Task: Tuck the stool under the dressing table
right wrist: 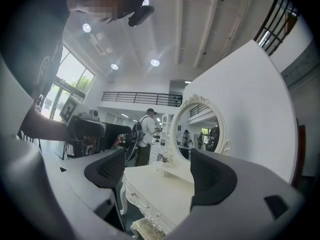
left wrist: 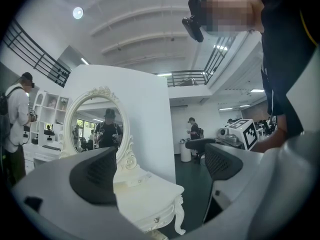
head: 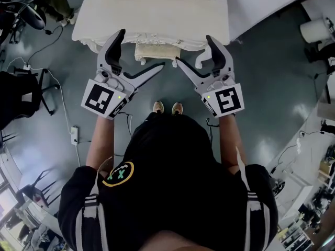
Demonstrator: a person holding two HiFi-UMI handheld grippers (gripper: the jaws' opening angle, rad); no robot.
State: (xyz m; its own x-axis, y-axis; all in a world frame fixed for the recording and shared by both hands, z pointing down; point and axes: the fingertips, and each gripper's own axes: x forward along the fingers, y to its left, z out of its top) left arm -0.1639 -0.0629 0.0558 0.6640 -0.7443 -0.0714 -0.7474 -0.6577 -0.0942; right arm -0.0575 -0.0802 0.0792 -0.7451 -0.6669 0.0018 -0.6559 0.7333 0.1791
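Glossy grey floor (head: 272,88); carved cream dressing table (head: 152,14), cushioned stool (head: 157,52).

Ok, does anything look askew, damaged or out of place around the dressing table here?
Nothing stands out. The stool sits square under the front edge of the dressing table, with only the near part of its cushion showing. The oval mirror stands upright and looks unbroken.

Bare floor (head: 167,86) is lying open in front of the dressing table (head: 157,12); the stool (head: 156,52) is filling the gap beneath its front edge.
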